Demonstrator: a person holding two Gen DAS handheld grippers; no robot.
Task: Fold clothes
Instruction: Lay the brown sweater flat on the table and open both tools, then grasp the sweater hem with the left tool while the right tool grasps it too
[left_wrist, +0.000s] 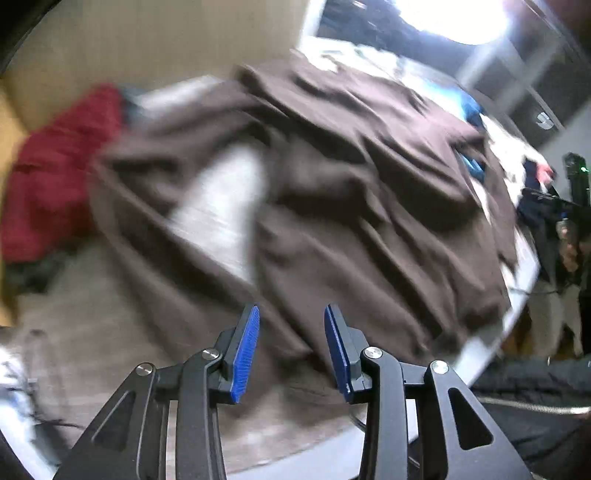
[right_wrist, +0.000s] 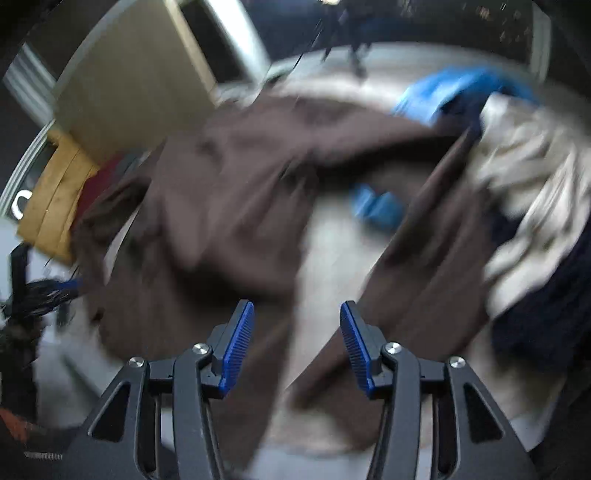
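Left wrist view: the left gripper (left_wrist: 291, 332) hangs with jaws wide and holding nothing over a rumpled brown garment (left_wrist: 332, 166) on the table (left_wrist: 221, 206), seemingly spread for folding. The right gripper (right_wrist: 297, 332) is likewise wide, empty. The garment's near hem lies reachable; a red cloth (left_wrist: 55, 177) and a cream cloth (right_wrist: 535, 177) crowd its sides.

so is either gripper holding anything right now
No. The left gripper and right gripper are both open with nothing between their pads, above the brown garment.

garment (left_wrist: 332, 177) on table (left_wrist: 221, 206), pile (right_wrist: 532, 192) right
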